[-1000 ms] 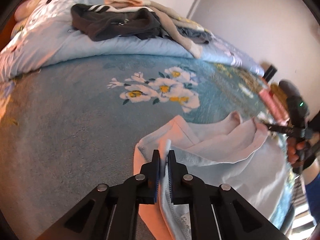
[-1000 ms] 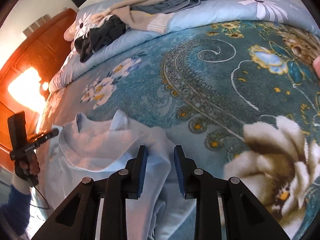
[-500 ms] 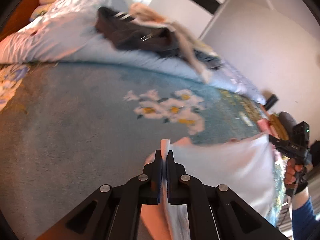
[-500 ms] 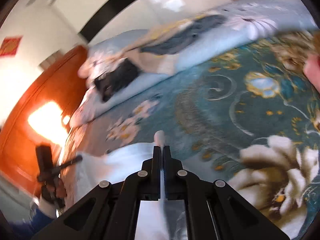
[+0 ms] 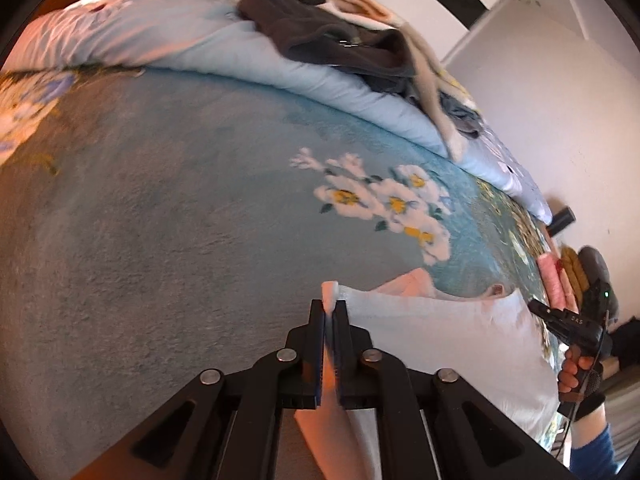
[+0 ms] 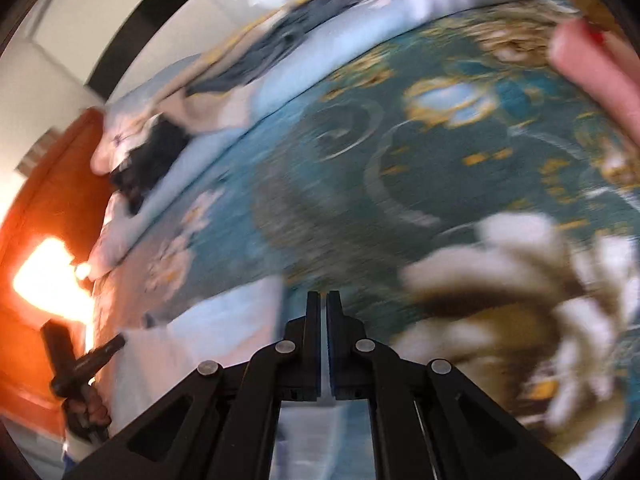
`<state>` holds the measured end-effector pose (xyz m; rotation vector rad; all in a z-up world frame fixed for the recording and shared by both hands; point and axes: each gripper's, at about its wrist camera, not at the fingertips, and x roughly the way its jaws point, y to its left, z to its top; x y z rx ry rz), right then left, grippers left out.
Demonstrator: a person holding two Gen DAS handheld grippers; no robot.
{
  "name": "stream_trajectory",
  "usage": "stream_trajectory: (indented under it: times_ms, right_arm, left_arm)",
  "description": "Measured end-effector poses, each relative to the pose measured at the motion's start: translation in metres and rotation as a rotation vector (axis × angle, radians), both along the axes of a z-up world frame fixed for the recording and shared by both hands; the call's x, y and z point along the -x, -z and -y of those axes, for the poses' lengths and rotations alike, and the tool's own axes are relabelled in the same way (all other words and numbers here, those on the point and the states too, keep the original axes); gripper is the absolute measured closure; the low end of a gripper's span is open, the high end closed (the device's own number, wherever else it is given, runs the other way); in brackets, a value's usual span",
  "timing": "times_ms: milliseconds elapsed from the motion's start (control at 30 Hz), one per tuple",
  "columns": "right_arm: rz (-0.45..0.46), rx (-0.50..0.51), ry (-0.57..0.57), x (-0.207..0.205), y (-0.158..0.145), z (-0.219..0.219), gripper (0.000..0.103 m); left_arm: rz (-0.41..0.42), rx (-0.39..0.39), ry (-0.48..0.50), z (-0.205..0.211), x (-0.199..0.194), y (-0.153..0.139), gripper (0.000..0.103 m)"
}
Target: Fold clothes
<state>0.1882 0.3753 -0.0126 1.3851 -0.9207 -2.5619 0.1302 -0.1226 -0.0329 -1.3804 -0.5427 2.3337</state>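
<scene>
Both grippers were clamped on the pale-blue garment: left gripper nearer, fabric stretching toward three o'clock to the right gripper.

The blanket on the bed is blue-teal with a cluster of white flowers with yellow centres at the middle of the left wrist view; in the right wrist view it carries gold scrollwork, pale blue ornaments and a big white flower at the lower right. The quilt at the top is pale blue. On it lies a dark brown garment with white stripes and a beige one. The shirt at lower right is light blue. The tongs are black with blue pads. The headboard at the left of the right wrist view is orange-brown.
</scene>
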Motion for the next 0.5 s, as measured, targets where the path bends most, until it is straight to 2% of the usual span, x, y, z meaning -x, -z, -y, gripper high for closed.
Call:
stream_trajectory:
  times_ms: [67, 133, 233, 300, 367, 400, 500]
  right_arm:
    - [-0.017, 0.059, 0.043, -0.008, -0.003, -0.013, 0.1]
    - [-0.047, 0.075, 0.044, -0.021, -0.013, -0.021, 0.098]
    - [-0.078, 0.095, -0.014, -0.05, -0.025, -0.018, 0.098]
    - [-0.089, 0.099, -0.037, -0.074, -0.029, -0.012, 0.096]
    - [-0.087, 0.12, -0.03, -0.099, -0.025, -0.007, 0.067]
    - [-0.085, 0.149, -0.023, -0.11, -0.021, -0.006, 0.063]
    - [-0.096, 0.279, -0.003, -0.134, -0.012, -0.005, 0.063]
  left_arm:
    - [0.015, -0.029, -0.013, 0.008, 0.0, 0.0, 0.094]
    - [0.006, -0.01, -0.059, 0.017, -0.001, -0.005, 0.094]
    - [0.014, 0.056, -0.137, 0.027, -0.011, -0.019, 0.094]
    - [-0.026, 0.125, -0.141, 0.021, -0.029, -0.036, 0.094]
    - [-0.066, 0.151, -0.125, 0.0, -0.058, -0.051, 0.094]
    - [-0.086, 0.162, -0.116, -0.01, -0.073, -0.059, 0.094]
    - [-0.112, 0.185, -0.024, -0.059, -0.111, -0.066, 0.094]
